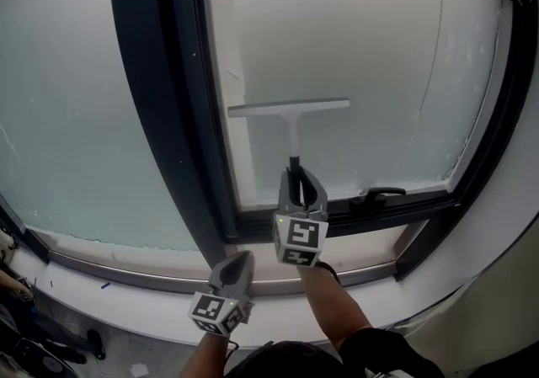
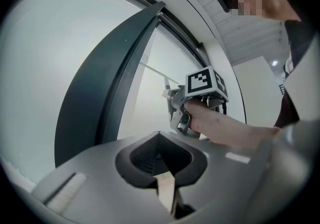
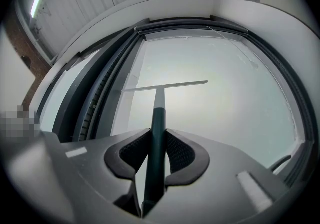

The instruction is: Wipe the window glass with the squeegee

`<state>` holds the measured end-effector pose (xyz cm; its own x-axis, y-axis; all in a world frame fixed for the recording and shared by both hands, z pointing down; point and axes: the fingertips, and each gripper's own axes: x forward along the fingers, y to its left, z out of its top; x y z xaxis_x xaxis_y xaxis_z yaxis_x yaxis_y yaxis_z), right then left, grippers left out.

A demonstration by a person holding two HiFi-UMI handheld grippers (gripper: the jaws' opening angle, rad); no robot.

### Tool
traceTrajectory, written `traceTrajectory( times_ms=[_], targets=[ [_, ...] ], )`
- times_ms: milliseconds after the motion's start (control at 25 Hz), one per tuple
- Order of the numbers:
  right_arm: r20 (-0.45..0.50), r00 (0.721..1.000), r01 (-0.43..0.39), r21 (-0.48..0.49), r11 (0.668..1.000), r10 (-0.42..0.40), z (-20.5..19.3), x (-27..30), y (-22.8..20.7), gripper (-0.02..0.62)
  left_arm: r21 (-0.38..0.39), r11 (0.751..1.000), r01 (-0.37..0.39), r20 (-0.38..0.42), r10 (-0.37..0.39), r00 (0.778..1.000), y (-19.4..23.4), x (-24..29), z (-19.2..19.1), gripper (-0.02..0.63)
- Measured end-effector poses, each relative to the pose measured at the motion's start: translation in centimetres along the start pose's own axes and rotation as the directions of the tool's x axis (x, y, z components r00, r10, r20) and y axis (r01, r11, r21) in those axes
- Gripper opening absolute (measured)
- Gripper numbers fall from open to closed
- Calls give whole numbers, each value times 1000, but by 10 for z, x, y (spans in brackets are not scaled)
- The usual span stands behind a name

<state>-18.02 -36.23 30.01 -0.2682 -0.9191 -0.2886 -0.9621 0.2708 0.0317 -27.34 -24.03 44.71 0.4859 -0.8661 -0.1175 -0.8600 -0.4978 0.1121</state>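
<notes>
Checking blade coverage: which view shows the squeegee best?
Head view: the whole squeegee, blade across the glass, handle in the right tongs. Right gripper view shows it foreshortened along the handle; left gripper view only a blade sliver.

Left gripper [image 2: 160, 140], jaws together, faces the dark window frame [image 2: 100, 93].

The window glass [image 1: 362, 48] looks milky and matt, and its frame [image 1: 168, 115] is dark, smooth and faintly glossy. Against that glass, the squeegee [image 1: 290, 111] has a pale, smooth plastic head and a dark matt handle. The right gripper [image 3: 156, 150] is matt grey plastic, its jaws lined in ribbed black.
</notes>
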Motion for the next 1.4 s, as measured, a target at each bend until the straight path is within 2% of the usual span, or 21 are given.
traceTrajectory(
  times_ms=[200,480,920,1400],
  targets=[
    [-29,1000,-1,5,1000,1,-16,-6,2,97,-18,1000,-10,-32,9,999,1,-6,-8,0],
    [-54,999,4,22,1000,-3,-35,-15,2,97,-48,999,-12,-36,11,999,-2,-8,-14,0],
    [-106,994,-6,-1,1000,6,-56,-26,6,97,-21,999,-26,-52,25,998,2,-10,-18,0],
    [-156,988,0,9,1000,1,-82,-39,12,97,-76,997,-31,-72,26,997,0,-17,-29,0]
  ],
)
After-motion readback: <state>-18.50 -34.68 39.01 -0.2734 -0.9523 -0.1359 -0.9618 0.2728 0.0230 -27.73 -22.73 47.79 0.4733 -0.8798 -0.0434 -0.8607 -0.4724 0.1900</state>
